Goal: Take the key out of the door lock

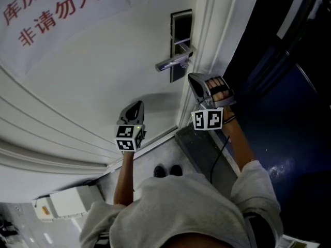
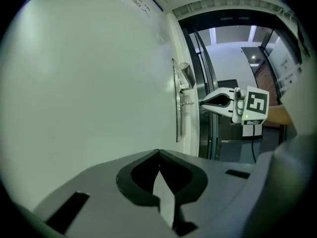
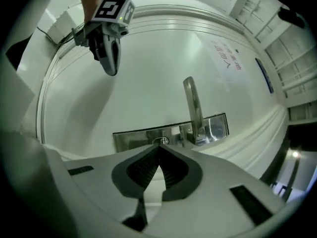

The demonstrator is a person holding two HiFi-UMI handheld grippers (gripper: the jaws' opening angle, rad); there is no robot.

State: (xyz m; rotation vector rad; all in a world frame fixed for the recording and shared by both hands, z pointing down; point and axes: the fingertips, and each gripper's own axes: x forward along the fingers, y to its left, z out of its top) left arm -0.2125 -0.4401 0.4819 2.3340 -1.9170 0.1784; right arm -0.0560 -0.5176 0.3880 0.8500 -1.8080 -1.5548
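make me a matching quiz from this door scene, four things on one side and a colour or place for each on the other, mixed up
1 lever handle
2 sign lettering
3 left claw
4 right claw

a red
b tip at the lock plate
c silver
d facing the bare door panel

Pairs: 1-c, 2-a, 3-d, 4-b

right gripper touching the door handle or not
Apart. The left gripper view shows the right gripper below the door handle, with a clear gap between them.
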